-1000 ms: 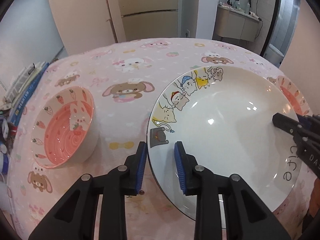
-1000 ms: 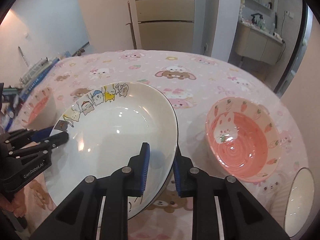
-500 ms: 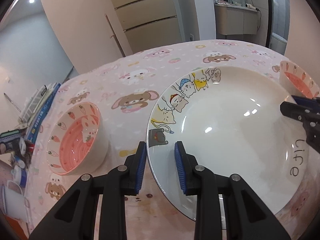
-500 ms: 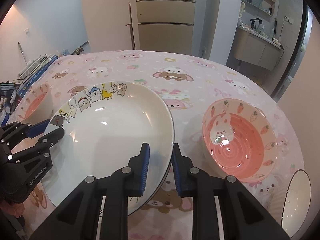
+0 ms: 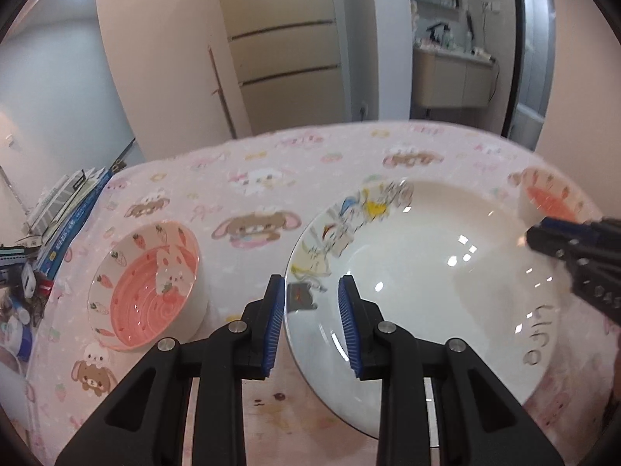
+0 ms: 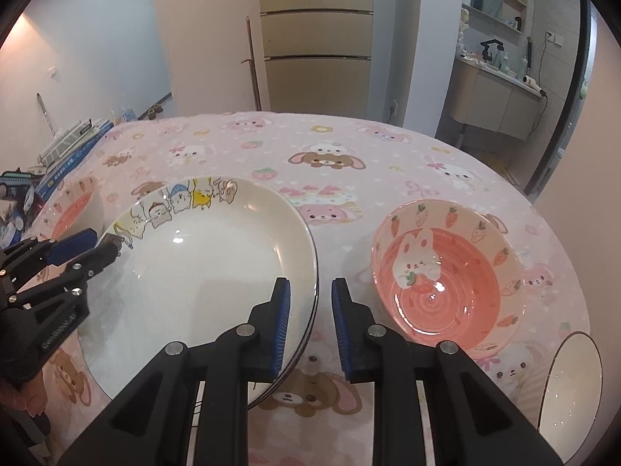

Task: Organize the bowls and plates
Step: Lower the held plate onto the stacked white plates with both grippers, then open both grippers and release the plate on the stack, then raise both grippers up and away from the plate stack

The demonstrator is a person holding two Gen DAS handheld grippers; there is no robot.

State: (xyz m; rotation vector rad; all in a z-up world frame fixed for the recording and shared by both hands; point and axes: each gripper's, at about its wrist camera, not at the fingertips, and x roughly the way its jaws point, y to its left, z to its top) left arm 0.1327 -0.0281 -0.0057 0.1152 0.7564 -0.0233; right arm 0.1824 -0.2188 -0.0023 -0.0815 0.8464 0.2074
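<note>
Since the earlier frame, both jaw pairs have spread wider around the rim of the large white ceramic plate with cartoon cats (image 5: 427, 283), and the left camera has risen, showing more wall. Left hand-held gripper (image 5: 310, 320) straddles the plate's rim at 9 o'clock, jaws parted, blue pads clear of it. Right hand-held gripper (image 6: 310, 322) straddles the rim at 3 o'clock, released likewise. Plate lies on the round surface under a pink cartoon-animal tablecloth (image 6: 330, 147). One pink strawberry-and-rabbit bowl (image 5: 145, 285) sits at the plate's 9 o'clock, another pink rabbit bowl (image 6: 442, 272) at its 3 o'clock. A second white plate (image 6: 570, 380) rests beyond that.
</note>
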